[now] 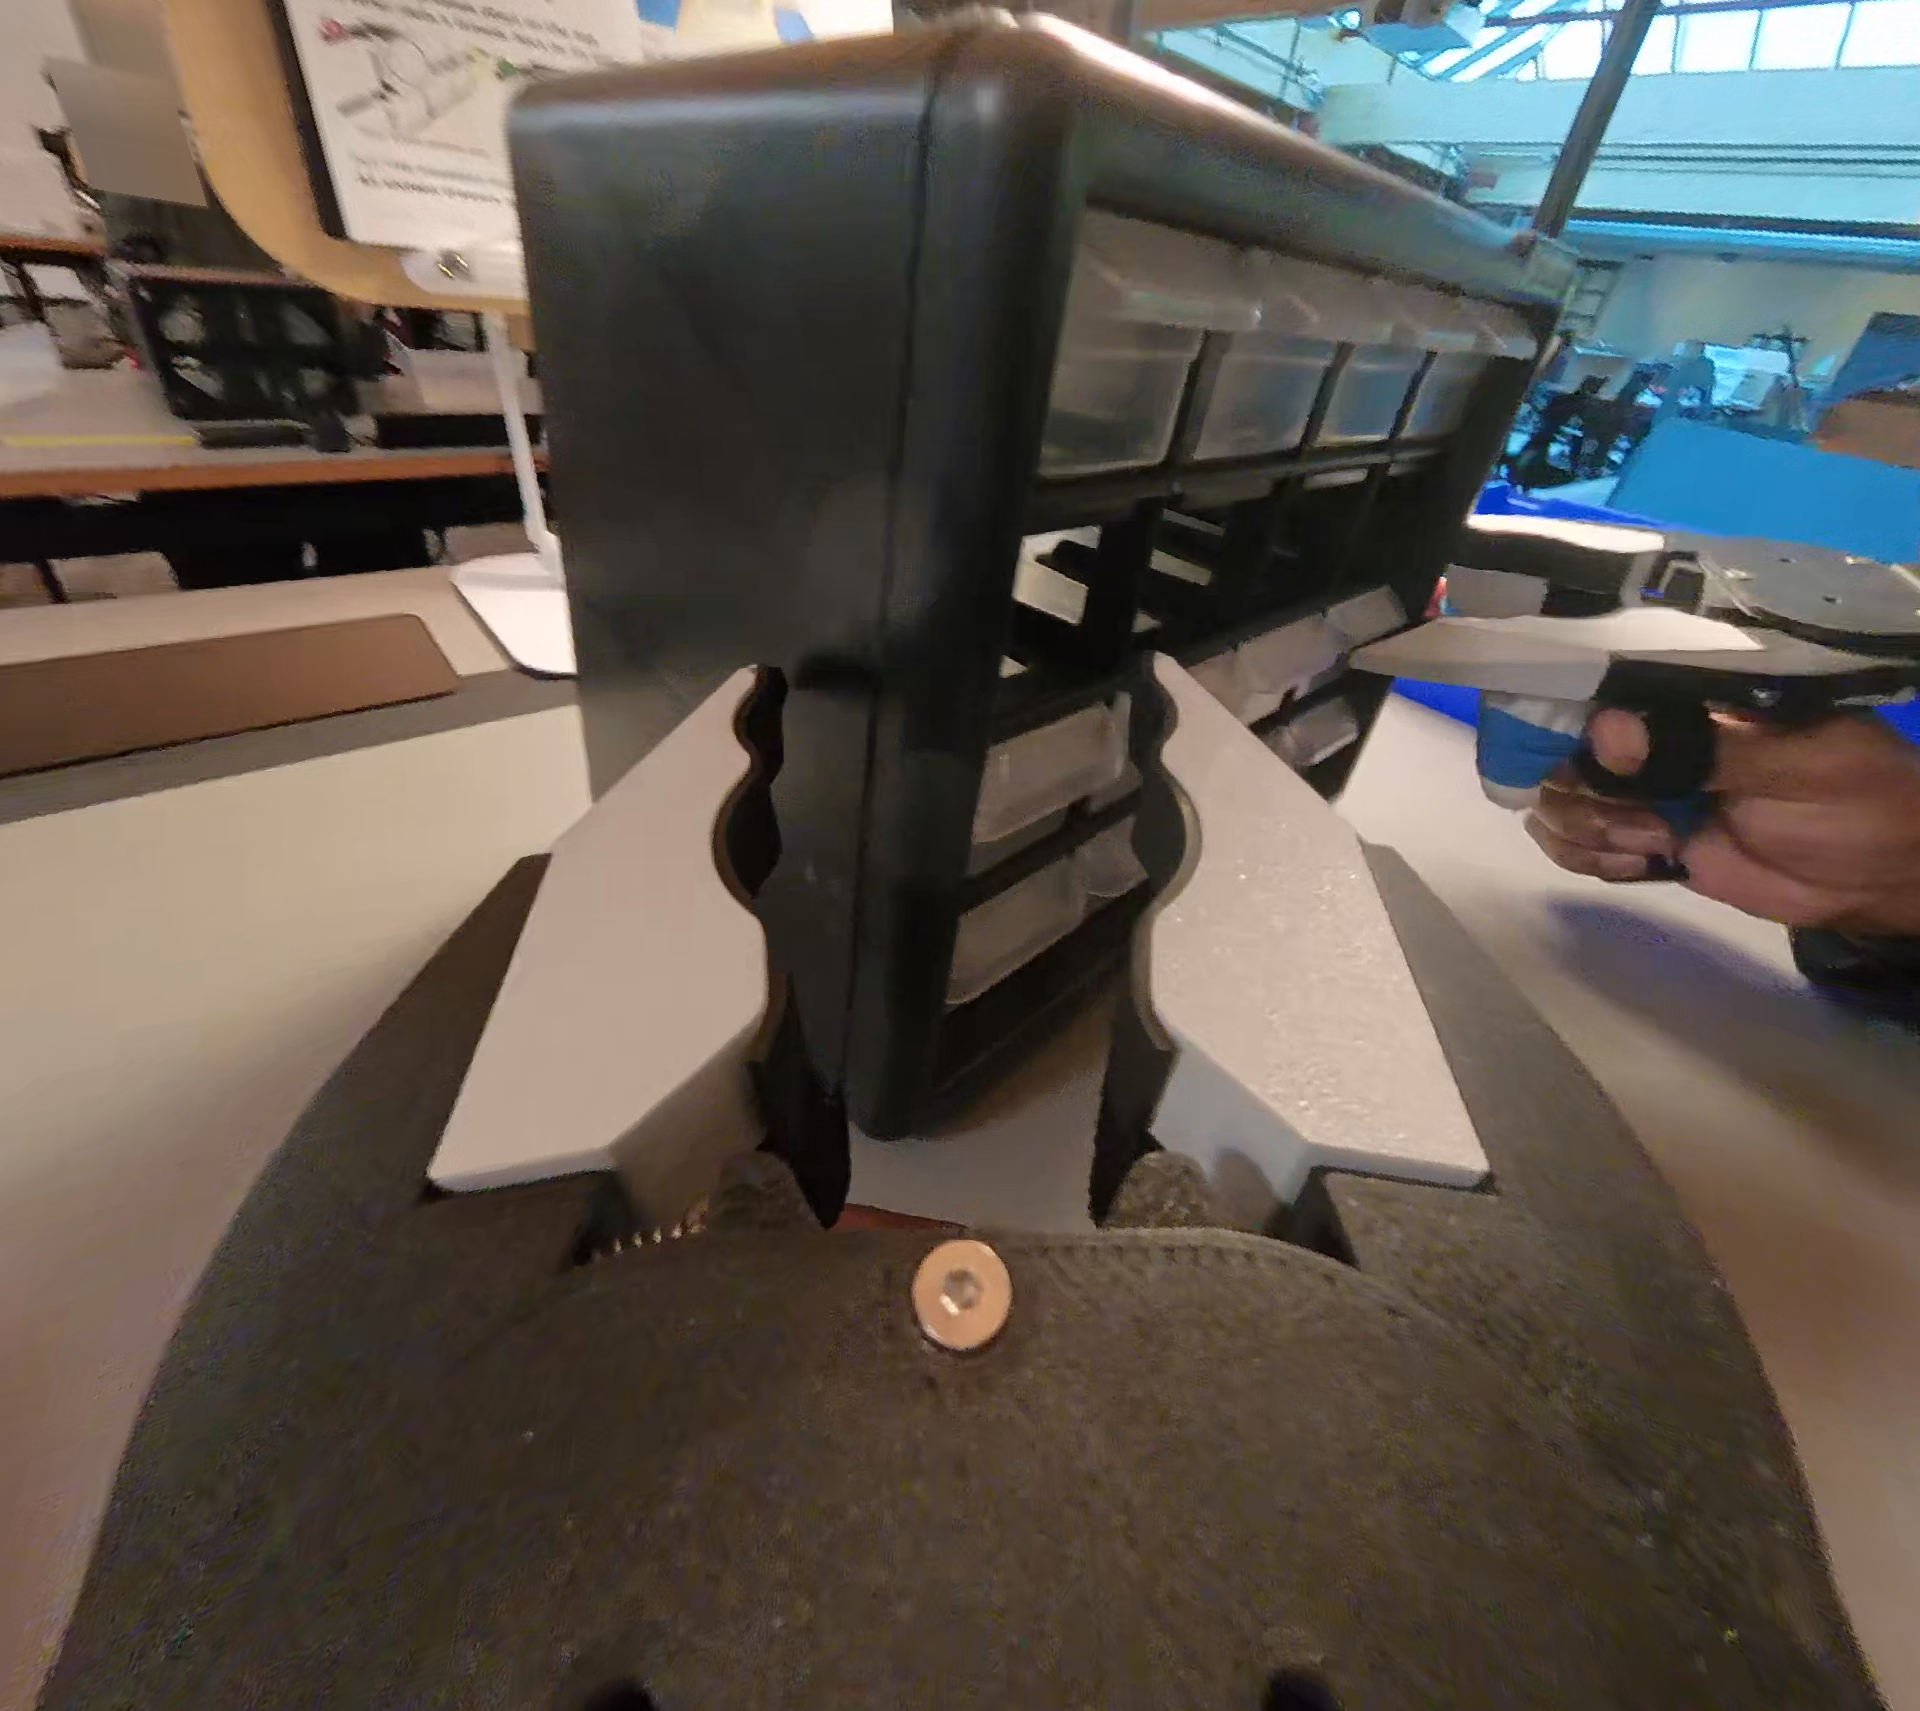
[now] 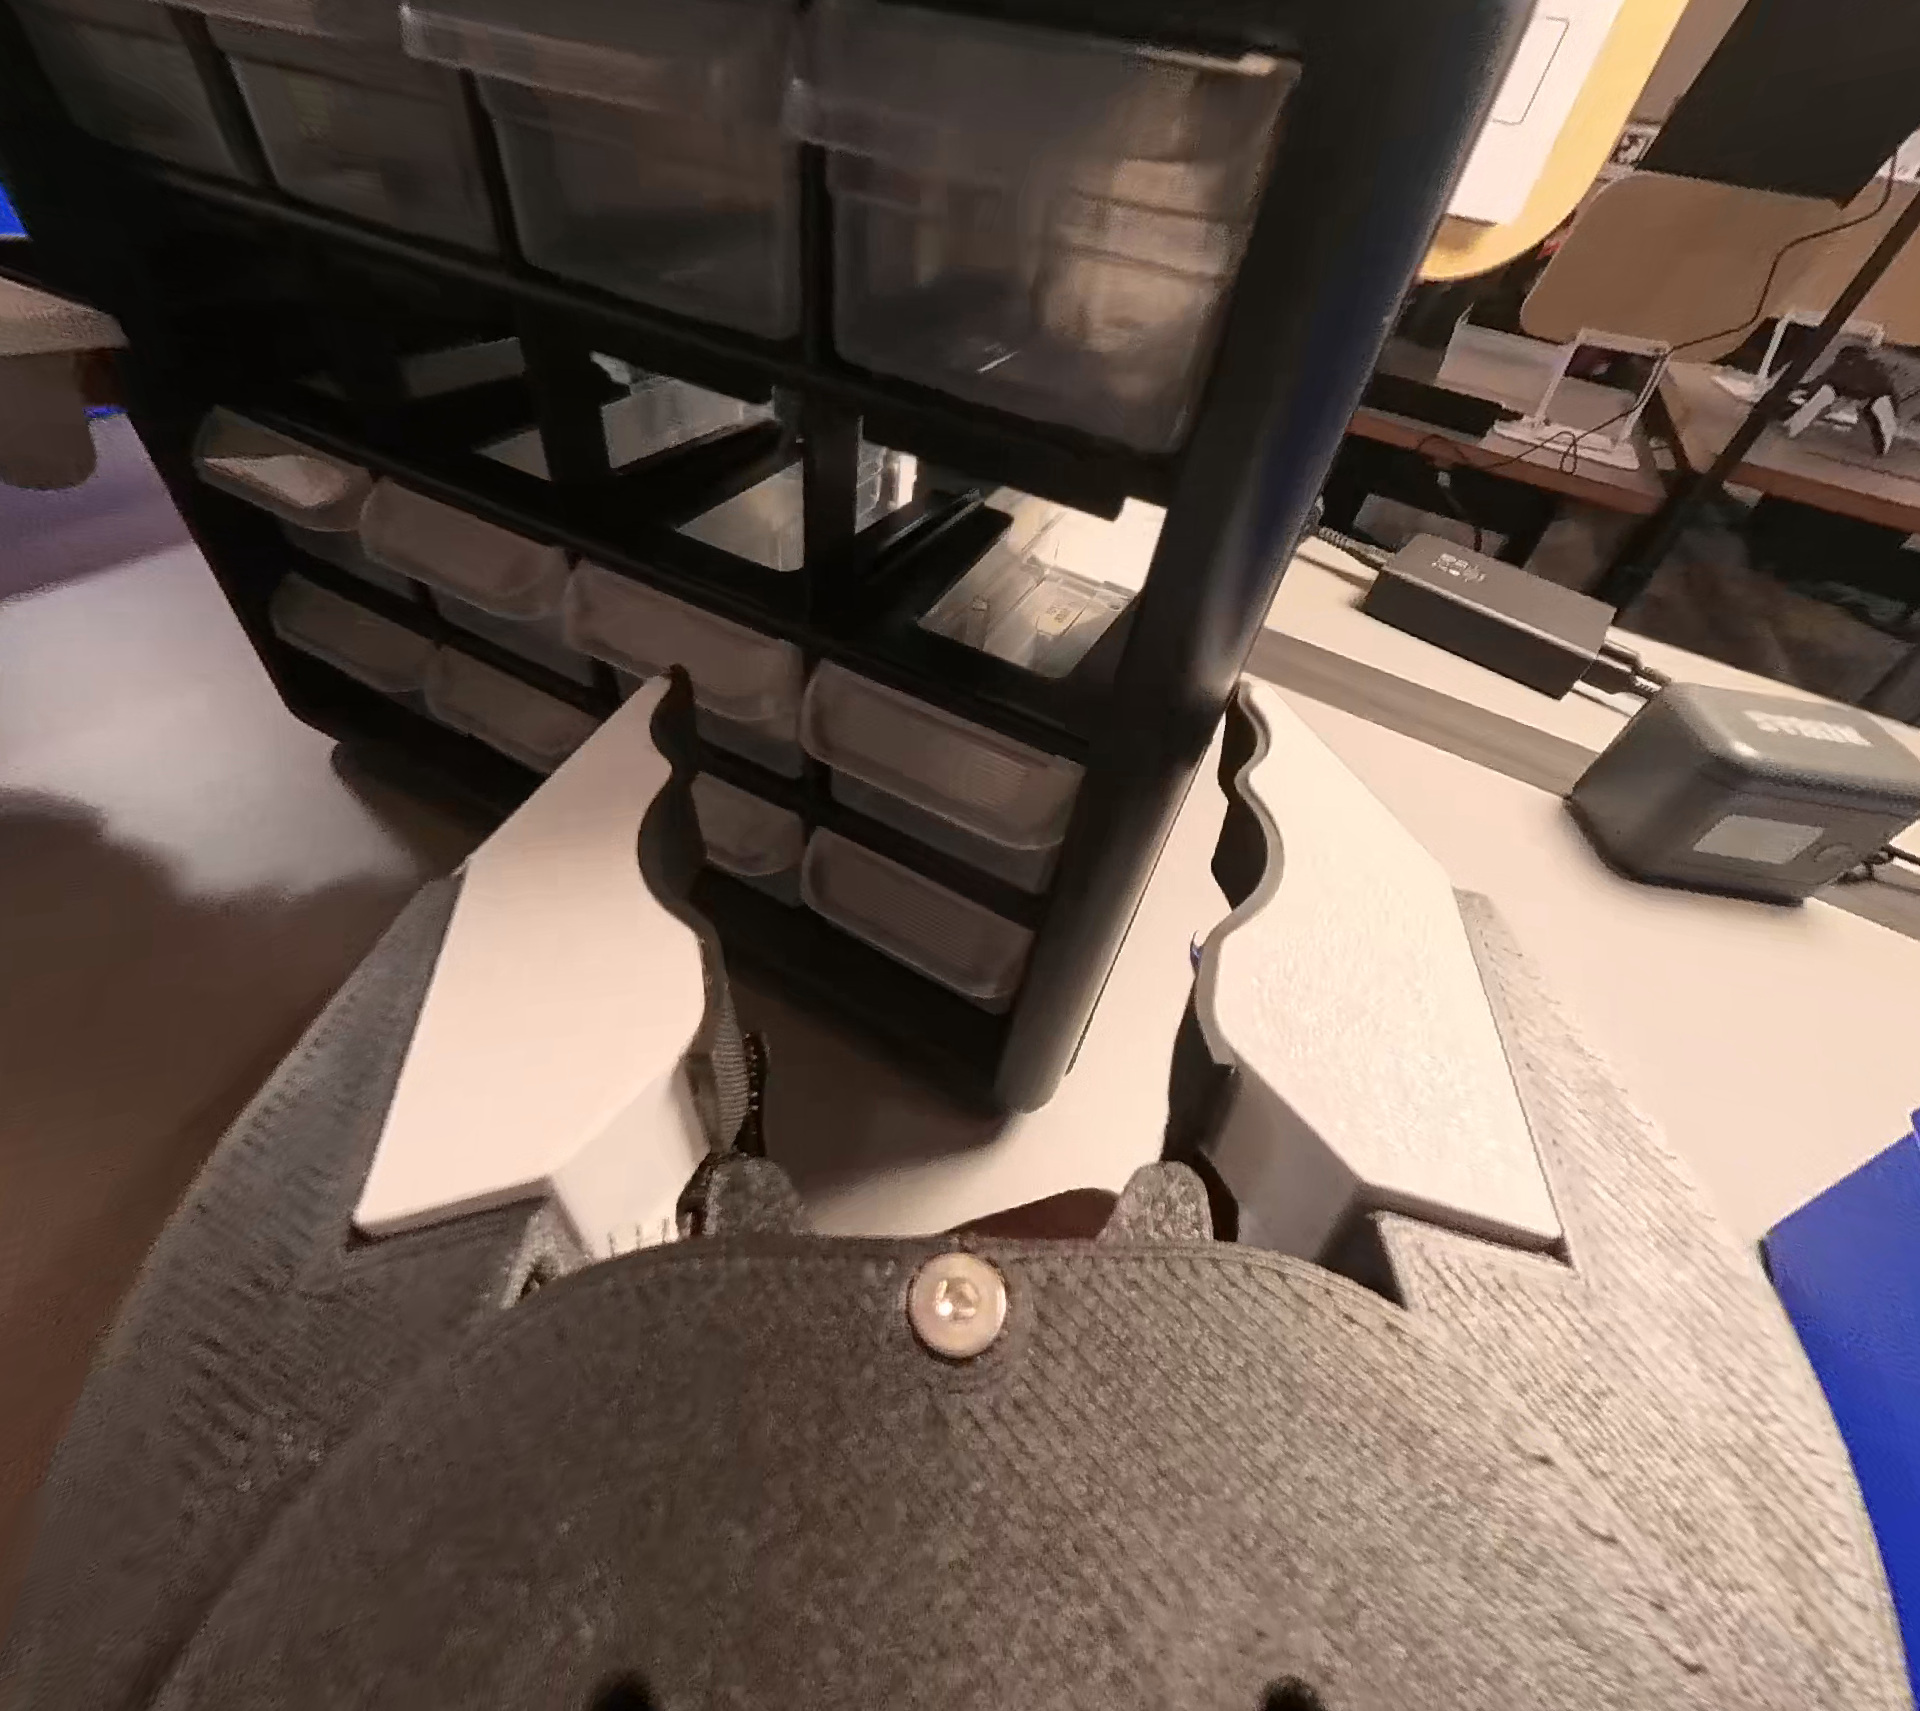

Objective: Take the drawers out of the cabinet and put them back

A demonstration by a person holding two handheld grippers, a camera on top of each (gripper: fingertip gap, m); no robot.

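Note:
A black cabinet (image 1: 727, 373) with clear drawers (image 1: 1122, 373) stands on the grey table. In the right wrist view (image 2: 1351, 311) its top row holds drawers (image 2: 1018, 227), the second row's slots (image 2: 727, 518) are empty, and the lower rows hold drawers (image 2: 935, 757). My left gripper (image 1: 956, 674) is open and straddles the cabinet's left front corner near its base. My right gripper (image 2: 953, 687) is open wide around the right front corner post and holds nothing. It also shows in the left wrist view (image 1: 1455, 612), at the cabinet's far end.
A grey box-shaped device (image 2: 1756, 799) and a black power adapter (image 2: 1486, 612) lie on the table right of the cabinet. A blue sheet (image 2: 1849, 1349) is at the near right. A brown board (image 1: 208, 685) and a white stand's base (image 1: 520, 612) sit left of the cabinet. A hand (image 1: 1766, 809) holds the right gripper.

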